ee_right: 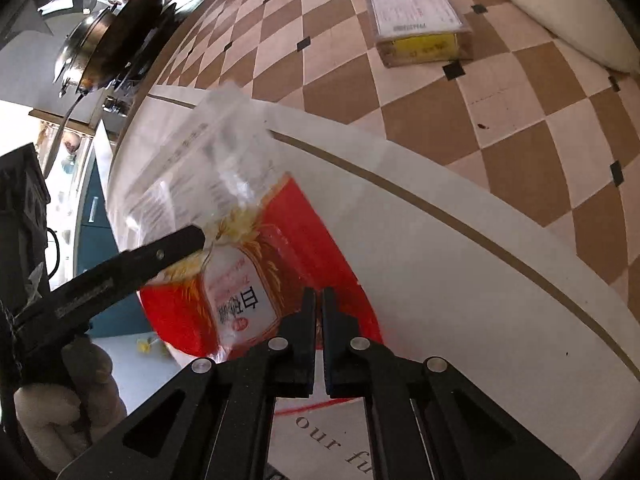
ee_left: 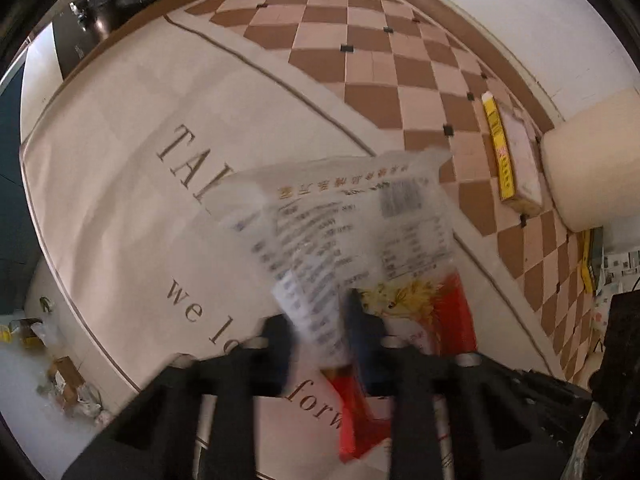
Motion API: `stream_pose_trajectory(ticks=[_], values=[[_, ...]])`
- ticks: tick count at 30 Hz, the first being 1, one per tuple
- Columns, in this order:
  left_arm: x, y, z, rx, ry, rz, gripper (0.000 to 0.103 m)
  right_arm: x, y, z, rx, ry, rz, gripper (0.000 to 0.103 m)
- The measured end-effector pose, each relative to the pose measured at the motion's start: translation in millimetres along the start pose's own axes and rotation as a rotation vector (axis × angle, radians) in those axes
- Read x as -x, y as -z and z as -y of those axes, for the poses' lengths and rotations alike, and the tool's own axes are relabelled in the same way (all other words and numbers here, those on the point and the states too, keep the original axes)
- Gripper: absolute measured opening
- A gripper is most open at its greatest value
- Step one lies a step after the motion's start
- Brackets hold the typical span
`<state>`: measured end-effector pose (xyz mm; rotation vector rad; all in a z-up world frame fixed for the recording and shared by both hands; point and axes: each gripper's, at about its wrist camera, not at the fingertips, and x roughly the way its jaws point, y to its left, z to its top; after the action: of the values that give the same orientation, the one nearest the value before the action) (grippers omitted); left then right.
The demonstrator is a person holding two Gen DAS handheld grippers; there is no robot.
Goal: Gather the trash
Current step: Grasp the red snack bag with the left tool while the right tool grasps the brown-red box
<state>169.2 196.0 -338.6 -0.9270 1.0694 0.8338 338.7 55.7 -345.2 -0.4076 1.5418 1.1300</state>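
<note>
A crumpled plastic food bag (ee_left: pixel 344 232), clear with printed text at one end and red with a yellow grain picture at the other, is held over a white lettered surface (ee_left: pixel 120 168). My left gripper (ee_left: pixel 320 328) is shut on the bag's clear middle part, and the film bunches between its fingers. In the right wrist view the bag (ee_right: pixel 256 264) shows its red face. There my right gripper (ee_right: pixel 319 300) is shut on its lower red edge. The left gripper's finger (ee_right: pixel 176 246) reaches in from the left and touches the bag.
A cardboard box with a yellow side (ee_left: pixel 516 152) (ee_right: pixel 416 12) lies on the checkered floor (ee_left: pixel 360 52). A cream cushion (ee_left: pixel 592 152) sits beside it. Small litter (ee_left: pixel 68 380) lies at the lower left. Pans (ee_right: pixel 112 40) stand at the far left. A gloved hand (ee_right: pixel 60 420) holds the left gripper.
</note>
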Motion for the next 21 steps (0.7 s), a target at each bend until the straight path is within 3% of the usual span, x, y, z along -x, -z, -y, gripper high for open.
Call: stream_pose_trajectory(ticks=[4,5,6,8,9,14,21], values=[[27,-15,8,-0.074,-0.166,0.126,0.006,7,-6,3,-0.012,0.036,-0.003,0.007],[34,-19,9,-0.095,-0.218,0.159,0.005,15,-11,4,-0.006,0.070,0.014,0.016],[41,-24,11,-0.119,-0.287,0.199,0.005,21,-17,5,-0.006,0.098,0.033,0.039],[48,-34,9,-0.141,-0.353,0.237,0.005,37,-34,7,-0.007,0.164,0.103,0.067],[50,-39,8,-0.147,-0.390,0.248,0.005,44,-42,7,-0.003,0.196,0.139,0.074],[49,-61,3,-0.144,-0.465,0.271,0.005,50,-97,4,0.030,0.386,0.230,0.079],[51,-72,0,-0.142,-0.472,0.281,0.002,30,-152,2,0.047,0.436,0.248,0.081]])
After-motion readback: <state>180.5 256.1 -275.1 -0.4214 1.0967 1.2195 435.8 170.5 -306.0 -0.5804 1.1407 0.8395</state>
